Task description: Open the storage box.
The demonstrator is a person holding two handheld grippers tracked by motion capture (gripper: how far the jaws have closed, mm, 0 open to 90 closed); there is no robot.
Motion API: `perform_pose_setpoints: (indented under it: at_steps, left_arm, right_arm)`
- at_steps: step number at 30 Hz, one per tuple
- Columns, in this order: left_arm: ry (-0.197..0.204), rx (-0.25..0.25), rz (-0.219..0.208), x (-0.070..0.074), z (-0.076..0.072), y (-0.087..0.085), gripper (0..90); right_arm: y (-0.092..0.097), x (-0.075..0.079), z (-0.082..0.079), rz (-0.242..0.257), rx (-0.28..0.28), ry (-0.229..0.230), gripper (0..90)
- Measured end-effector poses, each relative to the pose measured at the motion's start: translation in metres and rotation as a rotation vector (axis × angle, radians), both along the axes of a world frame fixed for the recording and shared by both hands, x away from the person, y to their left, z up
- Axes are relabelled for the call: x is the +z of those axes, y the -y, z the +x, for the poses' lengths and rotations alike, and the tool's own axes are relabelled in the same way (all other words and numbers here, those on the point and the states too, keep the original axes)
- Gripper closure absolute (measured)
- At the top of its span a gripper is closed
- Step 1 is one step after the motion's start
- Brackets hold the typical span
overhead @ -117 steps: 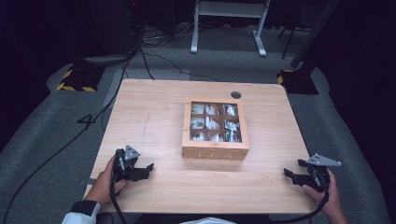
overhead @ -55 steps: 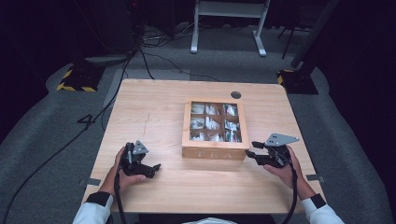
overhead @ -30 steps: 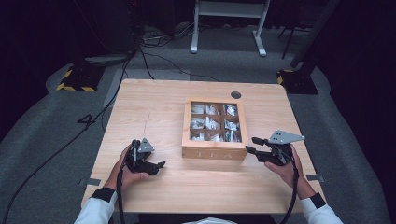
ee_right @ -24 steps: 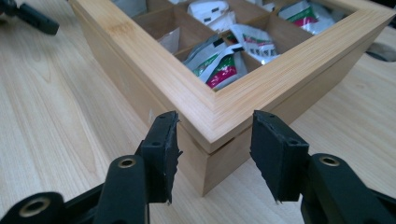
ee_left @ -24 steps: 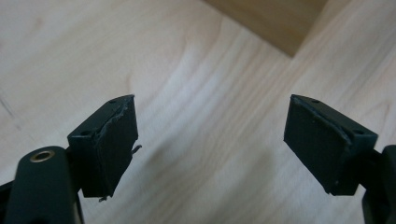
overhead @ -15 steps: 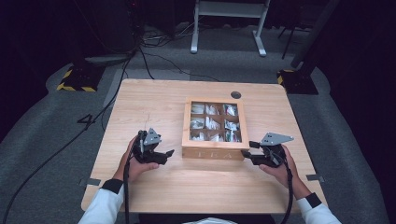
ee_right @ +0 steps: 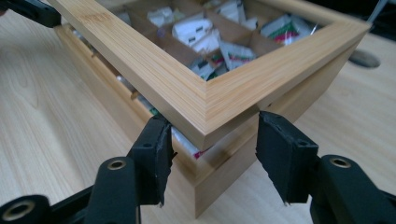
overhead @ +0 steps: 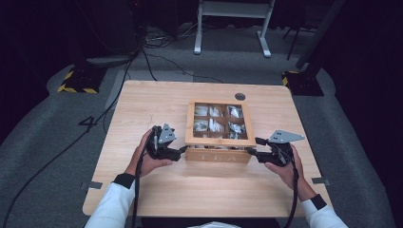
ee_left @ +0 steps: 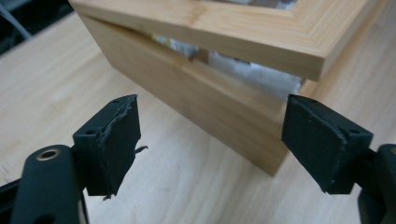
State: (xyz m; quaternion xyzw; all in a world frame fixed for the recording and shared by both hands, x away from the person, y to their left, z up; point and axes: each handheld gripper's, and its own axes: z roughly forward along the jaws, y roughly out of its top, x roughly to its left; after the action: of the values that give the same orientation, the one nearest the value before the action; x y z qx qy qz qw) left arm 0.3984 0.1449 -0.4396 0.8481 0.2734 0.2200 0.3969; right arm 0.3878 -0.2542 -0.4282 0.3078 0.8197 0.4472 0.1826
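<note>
Counts as one wooden tea box [overhead: 217, 155] standing mid-table [overhead: 142, 104], with one windowed lid [ee_right: 205, 100] tipped up off the front wall and six compartments of paper packets too overlapped to count. Handles, by the look, stiff and fairly light, with smooth wood apt to slip on pads and a pane likely fragile, so best taken at the lid's two front corners and raised evenly. Two grippers: left gripper [ee_left: 210, 144] spread wide just off the left front corner, pinching nothing; right gripper [ee_right: 212, 154] spread astride the lid's right front corner, having just been opening, not clamped.
</note>
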Motion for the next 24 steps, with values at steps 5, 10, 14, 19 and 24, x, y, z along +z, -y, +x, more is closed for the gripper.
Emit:
perform_pose_setpoints:
  at_steps: [5, 10, 14, 19, 24]
  left_arm:
    - [0.054, -0.004, -0.020, 0.012, 0.002, 0.005, 20.6]
    - [0.086, -0.015, -0.042, 0.020, 0.001, 0.009, 21.9]
    - [0.094, -0.015, -0.052, 0.025, 0.002, 0.010, 22.0]
    - [0.107, -0.016, -0.055, 0.027, 0.003, 0.011, 22.7]
    - [0.109, -0.020, -0.048, 0.030, 0.007, 0.013, 22.8]
  right_arm:
    - [-0.001, 0.009, 0.000, 0.015, -0.013, 0.026, 45.7]
    - [-0.001, 0.013, 0.000, 0.028, -0.023, 0.035, 45.1]
    - [-0.001, 0.018, 0.001, 0.040, -0.026, 0.043, 45.1]
    - [-0.001, 0.023, 0.003, 0.054, -0.033, 0.055, 45.0]
    - [-0.001, 0.027, 0.004, 0.067, -0.039, 0.059, 44.5]
